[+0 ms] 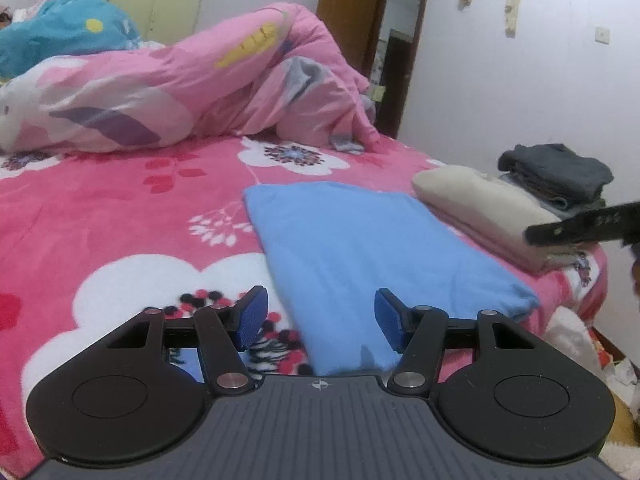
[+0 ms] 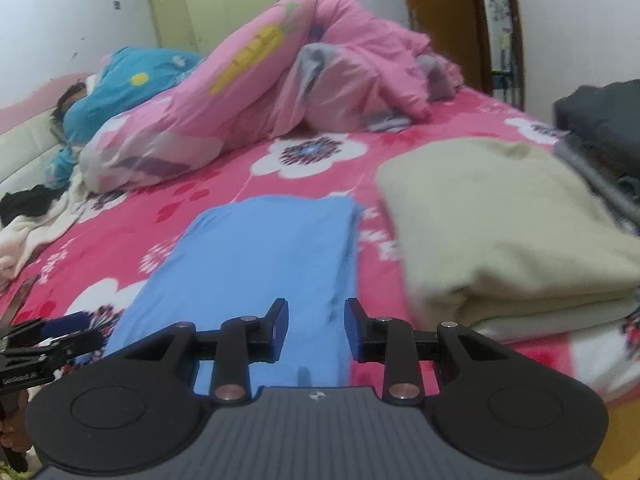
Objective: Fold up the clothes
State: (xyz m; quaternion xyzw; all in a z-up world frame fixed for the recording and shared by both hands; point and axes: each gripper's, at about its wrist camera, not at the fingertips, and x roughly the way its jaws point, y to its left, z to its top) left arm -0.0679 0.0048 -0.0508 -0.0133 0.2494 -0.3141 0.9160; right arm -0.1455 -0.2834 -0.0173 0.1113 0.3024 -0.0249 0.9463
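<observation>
A light blue garment [image 1: 372,256] lies folded into a long flat rectangle on the pink flowered bed sheet [image 1: 120,208]. It also shows in the right wrist view [image 2: 256,264]. My left gripper [image 1: 320,320] is open and empty, low over the garment's near left edge. My right gripper [image 2: 316,330] is open and empty over the garment's near right part. Its arm [image 1: 584,226] shows at the right edge of the left wrist view. The left gripper's side [image 2: 40,344] shows at the left edge of the right wrist view.
A folded beige garment [image 2: 504,224] lies right of the blue one, with a stack of dark folded clothes [image 2: 604,128] behind it. A bunched pink quilt [image 2: 280,80] fills the bed's far side. A person under a blue cover [image 2: 120,84] lies at far left. Loose clothes [image 2: 28,220] lie left.
</observation>
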